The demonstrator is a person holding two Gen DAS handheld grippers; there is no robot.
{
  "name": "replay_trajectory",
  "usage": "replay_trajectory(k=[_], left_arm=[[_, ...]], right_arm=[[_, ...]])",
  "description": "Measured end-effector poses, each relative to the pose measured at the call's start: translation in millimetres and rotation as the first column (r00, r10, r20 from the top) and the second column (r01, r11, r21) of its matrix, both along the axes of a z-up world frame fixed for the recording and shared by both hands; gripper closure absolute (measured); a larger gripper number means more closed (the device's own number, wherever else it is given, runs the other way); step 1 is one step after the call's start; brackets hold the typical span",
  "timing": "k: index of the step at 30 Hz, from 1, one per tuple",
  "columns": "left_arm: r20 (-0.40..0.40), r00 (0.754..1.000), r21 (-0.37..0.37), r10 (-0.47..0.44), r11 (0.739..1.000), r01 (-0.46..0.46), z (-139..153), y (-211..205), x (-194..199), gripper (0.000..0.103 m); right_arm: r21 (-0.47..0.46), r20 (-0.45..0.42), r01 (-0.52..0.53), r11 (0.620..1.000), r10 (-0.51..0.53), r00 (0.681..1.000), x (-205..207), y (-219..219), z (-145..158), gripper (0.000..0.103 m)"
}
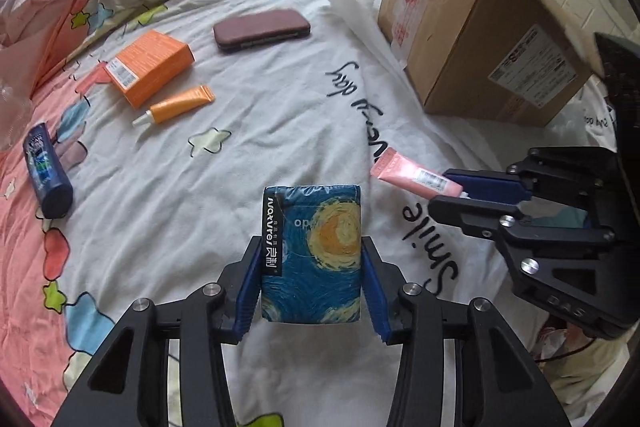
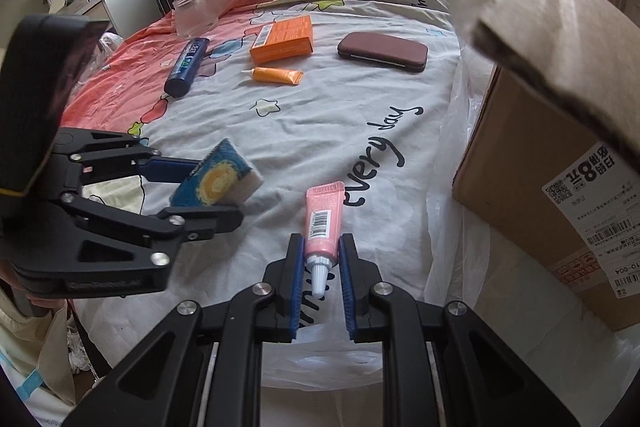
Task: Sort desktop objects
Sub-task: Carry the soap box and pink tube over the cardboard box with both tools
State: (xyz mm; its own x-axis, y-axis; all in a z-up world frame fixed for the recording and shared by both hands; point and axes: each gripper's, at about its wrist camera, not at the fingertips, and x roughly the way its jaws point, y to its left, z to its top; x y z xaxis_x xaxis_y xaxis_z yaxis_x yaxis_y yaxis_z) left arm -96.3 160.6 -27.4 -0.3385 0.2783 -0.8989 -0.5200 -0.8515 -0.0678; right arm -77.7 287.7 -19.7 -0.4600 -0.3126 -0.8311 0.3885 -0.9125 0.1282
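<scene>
A tissue pack [image 1: 312, 251] with a blue and yellow swirl print sits between the blue pads of my left gripper [image 1: 311, 241], which is shut on its two sides. In the right wrist view the pack [image 2: 216, 183] hangs tilted just above the bedsheet in that gripper [image 2: 218, 191]. My right gripper [image 2: 322, 239] is shut on the cap end of a pink tube [image 2: 324, 219], white nozzle pointing back at the camera. The left wrist view shows the same tube [image 1: 412, 177] sticking out of the right gripper [image 1: 440, 187], to the right of the pack.
A large cardboard box [image 1: 480, 39] stands at the right on a white plastic bag [image 2: 460, 155]. On the sheet beyond lie an orange carton [image 1: 152, 67], an orange tube [image 1: 176, 109], a brown case [image 1: 262, 29] and a dark blue bottle [image 1: 48, 175]. A clear jar [image 2: 192, 13] stands near the pillows.
</scene>
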Motion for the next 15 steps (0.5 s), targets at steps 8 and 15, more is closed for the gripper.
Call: replay_trajectory(k=[8,15], left_arm=[[-0.089,0.995,0.014,0.04,0.999,-0.039,46,-15,14,0.056],[-0.155,0.988,0.038,0.028,0.999,-0.023,87,-17,22,0.056]], right_arm=[[-0.007,-0.065,-0.01,1.0,0.009,0.998,11,-5,32,0.087],[0.001,-0.155,-0.033,0.999,0.033,0.987,21,-16,69,0.087]])
